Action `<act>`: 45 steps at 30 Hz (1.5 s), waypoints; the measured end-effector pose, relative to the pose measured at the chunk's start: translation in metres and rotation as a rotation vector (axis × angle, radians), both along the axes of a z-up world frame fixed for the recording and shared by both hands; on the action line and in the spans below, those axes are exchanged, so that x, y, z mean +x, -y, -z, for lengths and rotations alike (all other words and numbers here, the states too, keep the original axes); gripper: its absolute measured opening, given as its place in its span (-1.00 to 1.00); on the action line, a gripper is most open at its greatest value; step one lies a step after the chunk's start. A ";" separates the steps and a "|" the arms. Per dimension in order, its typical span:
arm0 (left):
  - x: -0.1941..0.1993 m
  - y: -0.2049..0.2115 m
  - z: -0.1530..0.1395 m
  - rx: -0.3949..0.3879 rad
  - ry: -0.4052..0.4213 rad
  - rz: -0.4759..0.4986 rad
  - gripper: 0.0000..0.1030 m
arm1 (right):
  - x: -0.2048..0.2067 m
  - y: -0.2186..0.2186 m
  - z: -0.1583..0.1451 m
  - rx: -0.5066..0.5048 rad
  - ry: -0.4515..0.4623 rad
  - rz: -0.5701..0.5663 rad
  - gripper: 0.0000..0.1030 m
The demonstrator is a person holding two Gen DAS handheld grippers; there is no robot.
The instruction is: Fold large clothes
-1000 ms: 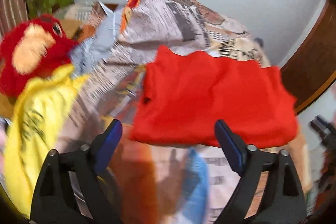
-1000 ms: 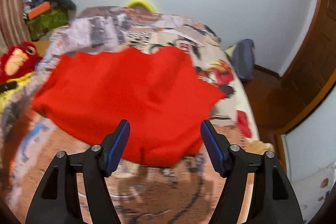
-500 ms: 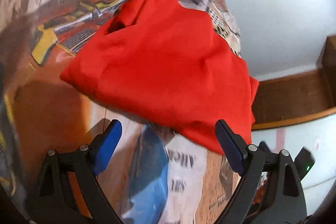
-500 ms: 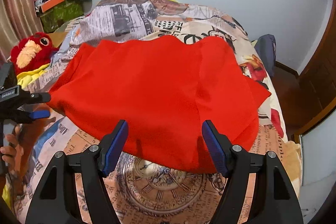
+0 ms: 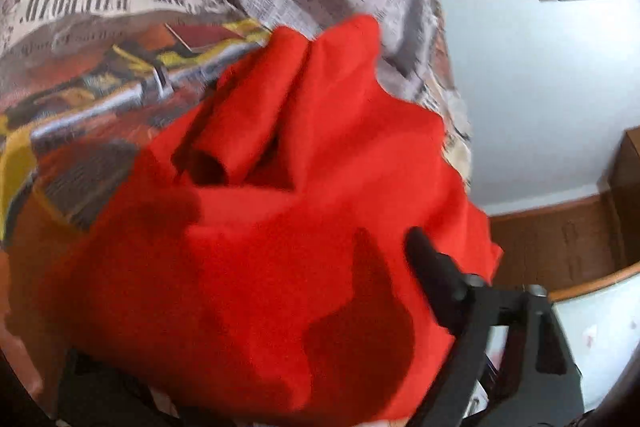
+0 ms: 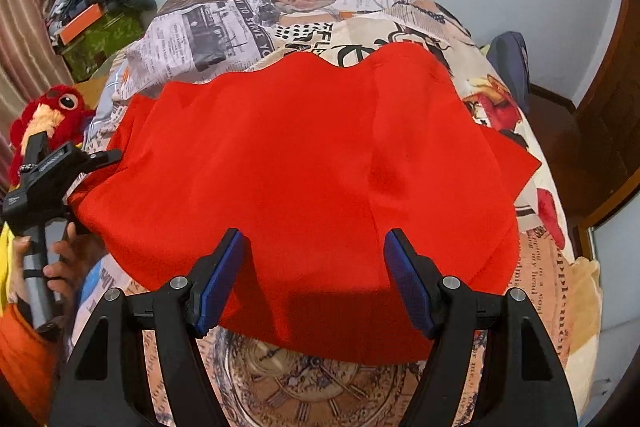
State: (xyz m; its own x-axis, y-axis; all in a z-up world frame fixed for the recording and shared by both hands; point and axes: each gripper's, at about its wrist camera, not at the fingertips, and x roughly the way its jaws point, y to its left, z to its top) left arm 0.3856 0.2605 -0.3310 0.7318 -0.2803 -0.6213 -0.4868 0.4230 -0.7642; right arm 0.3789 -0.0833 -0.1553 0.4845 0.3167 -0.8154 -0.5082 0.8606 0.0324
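Note:
A large red garment lies folded on the printed bedspread. My right gripper is open, its blue pads on either side of the garment's near edge, holding nothing. In the left wrist view the garment fills the frame, with a rolled fold near its top. My left gripper is pushed into the garment's left edge; only its right finger shows, and cloth hides the other. It also shows from the side in the right wrist view, at the garment's left edge.
A red plush bird and yellow cloth lie left of the garment. Boxes and bags are piled at the back left. A dark blue bag lies at the bed's right side, by a wooden door.
My left gripper has swung and moved in to the garment's left edge, and cloth now covers one finger. My right gripper has come closer to the near edge, still open.

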 end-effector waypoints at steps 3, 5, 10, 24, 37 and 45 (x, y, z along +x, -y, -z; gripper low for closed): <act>0.004 -0.006 -0.005 0.065 -0.063 -0.007 -0.45 | 0.002 -0.005 -0.004 0.005 -0.010 -0.002 0.34; 0.002 -0.007 -0.017 0.122 -0.059 0.006 -0.86 | 0.003 -0.010 -0.007 0.014 -0.013 -0.015 0.34; -0.013 0.000 -0.094 0.304 0.057 0.024 -0.90 | -0.002 -0.026 -0.015 0.045 -0.014 -0.052 0.34; 0.013 0.084 -0.242 0.534 0.252 0.130 -0.91 | -0.014 -0.101 0.022 0.059 -0.122 -0.231 0.44; 0.067 0.239 -0.223 0.469 0.291 0.426 -0.92 | 0.009 0.074 0.020 0.013 -0.104 0.138 0.51; 0.082 0.335 -0.119 0.522 0.051 0.763 -0.92 | 0.002 0.110 0.058 0.089 -0.263 0.147 0.50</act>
State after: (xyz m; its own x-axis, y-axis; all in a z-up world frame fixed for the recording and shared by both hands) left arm 0.4672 -0.0747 -0.2122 0.4939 -0.3914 -0.7764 0.0946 0.9118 -0.3995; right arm 0.3807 -0.1934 -0.2136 0.3061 0.3351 -0.8911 -0.3430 0.9120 0.2251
